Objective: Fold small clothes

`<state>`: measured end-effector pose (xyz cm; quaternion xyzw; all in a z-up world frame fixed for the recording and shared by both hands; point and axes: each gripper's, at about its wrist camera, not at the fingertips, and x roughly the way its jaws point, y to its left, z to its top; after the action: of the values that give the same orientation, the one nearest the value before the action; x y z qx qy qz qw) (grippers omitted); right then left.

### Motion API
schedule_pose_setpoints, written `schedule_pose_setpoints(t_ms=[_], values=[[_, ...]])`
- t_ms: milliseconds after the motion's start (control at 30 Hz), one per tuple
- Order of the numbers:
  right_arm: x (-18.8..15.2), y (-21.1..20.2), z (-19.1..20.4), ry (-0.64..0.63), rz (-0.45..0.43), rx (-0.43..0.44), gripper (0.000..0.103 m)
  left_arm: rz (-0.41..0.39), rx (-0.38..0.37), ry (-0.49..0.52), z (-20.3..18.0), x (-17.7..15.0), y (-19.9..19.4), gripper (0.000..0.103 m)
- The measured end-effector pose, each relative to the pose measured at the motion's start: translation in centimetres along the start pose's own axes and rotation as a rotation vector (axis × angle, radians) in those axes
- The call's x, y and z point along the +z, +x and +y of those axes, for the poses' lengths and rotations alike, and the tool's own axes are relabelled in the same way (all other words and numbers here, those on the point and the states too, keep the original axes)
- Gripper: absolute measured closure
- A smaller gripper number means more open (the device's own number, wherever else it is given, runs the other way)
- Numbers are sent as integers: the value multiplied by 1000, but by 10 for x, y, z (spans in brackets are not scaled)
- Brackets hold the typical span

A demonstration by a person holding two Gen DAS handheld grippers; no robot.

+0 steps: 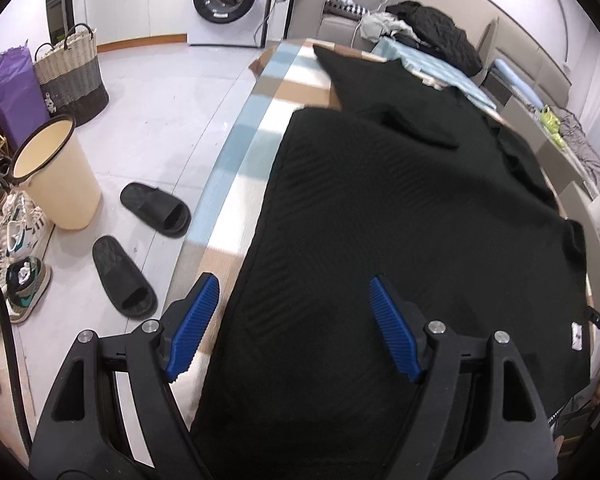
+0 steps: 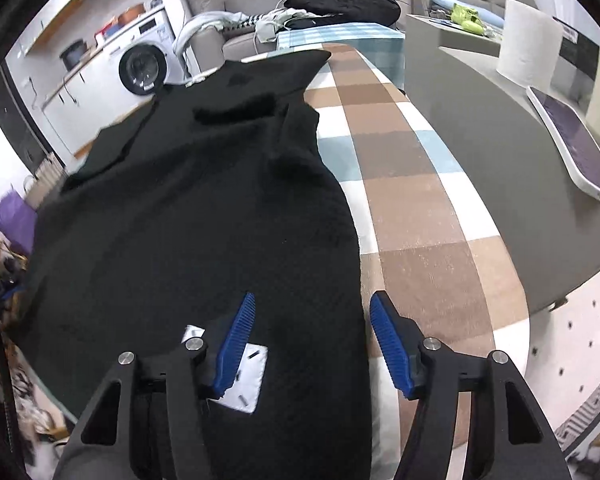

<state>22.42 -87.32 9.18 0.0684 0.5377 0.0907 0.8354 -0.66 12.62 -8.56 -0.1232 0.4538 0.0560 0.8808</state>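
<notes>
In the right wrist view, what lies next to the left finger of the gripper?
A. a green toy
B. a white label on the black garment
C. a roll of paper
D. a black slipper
B: the white label sits on the black garment, partly behind one blue finger of the right gripper.

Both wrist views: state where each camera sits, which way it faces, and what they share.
Left wrist: on the left tool, facing forward and down over the black garment's left edge; both blue fingers show, open.
Right wrist: on the right tool, facing forward and down over the garment's right edge and white label; fingers open.
Shared: garment, checked cloth, washing machine.
</notes>
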Motion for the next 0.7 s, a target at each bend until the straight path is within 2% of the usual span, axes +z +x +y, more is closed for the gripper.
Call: schedule_pose_setpoints(t_ms=[100, 267, 367, 433, 567, 667, 700], values=[[1, 7, -2, 2, 5, -13, 42, 28, 16, 9, 1, -4, 10, 28], [3, 10, 1, -5, -1, 6, 44, 13, 55, 62, -9, 1, 20, 28], [6, 11, 9, -27, 7, 82, 51, 27, 26, 90, -17, 7, 25, 28], [5, 5, 10, -17, -7, 110, 51, 23, 11, 103, -20, 11, 23, 28], [5, 3, 2, 8, -24, 48, 52, 24, 39, 98, -18, 18, 28, 28], [5, 12, 3, -7, -8, 20, 62, 30, 55, 96, -18, 22, 35, 31], [5, 12, 6, -24, -27, 13, 70, 23, 58, 103, -18, 21, 34, 40]])
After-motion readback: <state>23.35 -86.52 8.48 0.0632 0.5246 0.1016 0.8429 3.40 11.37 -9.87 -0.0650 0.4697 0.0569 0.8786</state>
